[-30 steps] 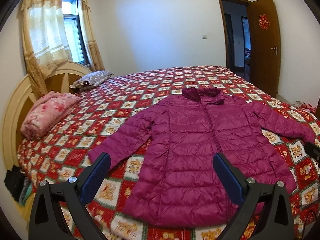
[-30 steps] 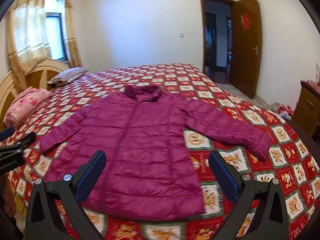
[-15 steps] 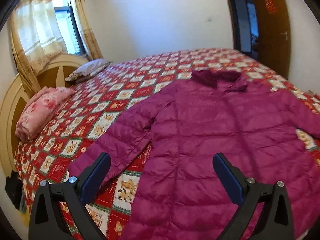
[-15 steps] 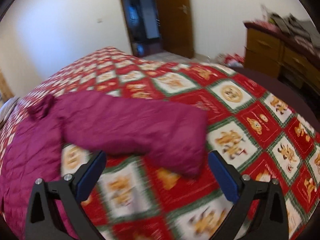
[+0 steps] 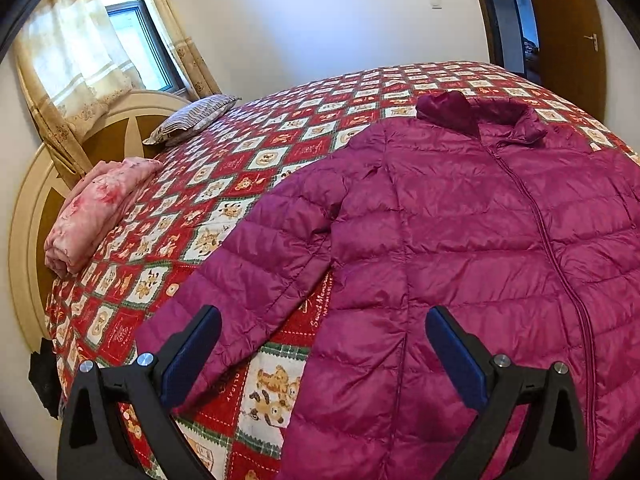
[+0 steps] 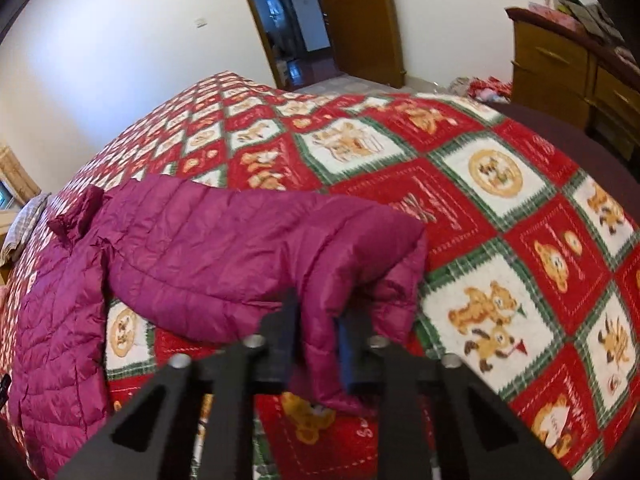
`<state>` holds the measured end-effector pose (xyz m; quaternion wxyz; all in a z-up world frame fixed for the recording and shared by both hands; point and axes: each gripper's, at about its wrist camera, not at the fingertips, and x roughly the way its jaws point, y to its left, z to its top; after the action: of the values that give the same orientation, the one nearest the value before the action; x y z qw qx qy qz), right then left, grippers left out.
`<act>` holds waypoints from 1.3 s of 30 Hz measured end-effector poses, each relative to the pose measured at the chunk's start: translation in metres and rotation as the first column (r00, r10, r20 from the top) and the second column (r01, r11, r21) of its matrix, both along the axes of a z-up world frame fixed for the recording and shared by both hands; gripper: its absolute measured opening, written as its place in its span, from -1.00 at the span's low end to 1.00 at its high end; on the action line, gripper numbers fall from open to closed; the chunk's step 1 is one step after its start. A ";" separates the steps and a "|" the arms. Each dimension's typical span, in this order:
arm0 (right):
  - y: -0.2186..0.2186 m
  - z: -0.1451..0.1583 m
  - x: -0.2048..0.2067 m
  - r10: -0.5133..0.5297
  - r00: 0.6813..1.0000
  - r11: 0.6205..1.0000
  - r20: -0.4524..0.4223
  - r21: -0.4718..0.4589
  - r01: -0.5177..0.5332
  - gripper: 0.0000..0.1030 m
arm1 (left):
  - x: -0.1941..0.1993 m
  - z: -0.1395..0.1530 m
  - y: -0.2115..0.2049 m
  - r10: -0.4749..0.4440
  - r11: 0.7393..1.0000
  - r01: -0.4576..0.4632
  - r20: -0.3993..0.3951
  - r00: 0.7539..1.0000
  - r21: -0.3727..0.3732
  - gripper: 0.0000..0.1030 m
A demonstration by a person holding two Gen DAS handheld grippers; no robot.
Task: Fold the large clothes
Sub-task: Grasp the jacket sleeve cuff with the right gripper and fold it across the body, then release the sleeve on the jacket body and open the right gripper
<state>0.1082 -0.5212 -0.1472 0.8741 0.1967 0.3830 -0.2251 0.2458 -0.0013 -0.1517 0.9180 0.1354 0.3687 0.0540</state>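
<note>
We have the magenta puffer jacket lying front up and spread flat on the bed, collar toward the far side, zip closed down the middle, both sleeves angled out from the body. Our right gripper is closing its jaws on the cuff end of the right sleeve, and a fold of quilted fabric is already bunched between them. Our left gripper hovers with jaws spread wide and empty, just above the gap between the left sleeve and the jacket's side hem. We judge this garment light, soft and puffy, with a slick shell: it should compress easily under the jaws but may slide out if we pinch only one thin layer. A cuff, hem edge or seam looks like the surest hold, taking both layers together. Trapped air will likely make folds spring back, so each fold probably wants pressing down.
</note>
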 end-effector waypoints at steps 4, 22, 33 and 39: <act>0.019 0.022 0.015 0.052 0.998 0.995 0.033 -0.088 -0.049 -0.74 | 0.002 0.007 -0.001 -0.014 1.000 0.014 0.016 1.000 0.003 0.98; 0.207 0.041 0.137 0.442 0.896 0.866 0.050 -0.285 -0.411 -0.78 | 0.042 0.007 0.014 0.036 0.999 -0.036 0.015 0.999 -0.014 0.98; 0.298 -0.013 0.177 0.578 0.816 0.782 0.002 -0.286 -0.553 -0.77 | 0.047 -0.005 0.035 0.087 0.996 -0.087 -0.009 0.996 0.005 0.98; 0.304 -0.002 0.161 0.604 0.795 0.777 0.049 -0.259 -0.574 0.30 | 0.044 0.003 0.042 0.104 0.994 -0.105 0.008 0.995 0.014 0.98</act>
<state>0.2688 -0.2176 -0.1494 0.9401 -0.0218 0.3390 0.0305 0.2902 0.0410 -0.1487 0.9143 0.1223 0.3715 0.1051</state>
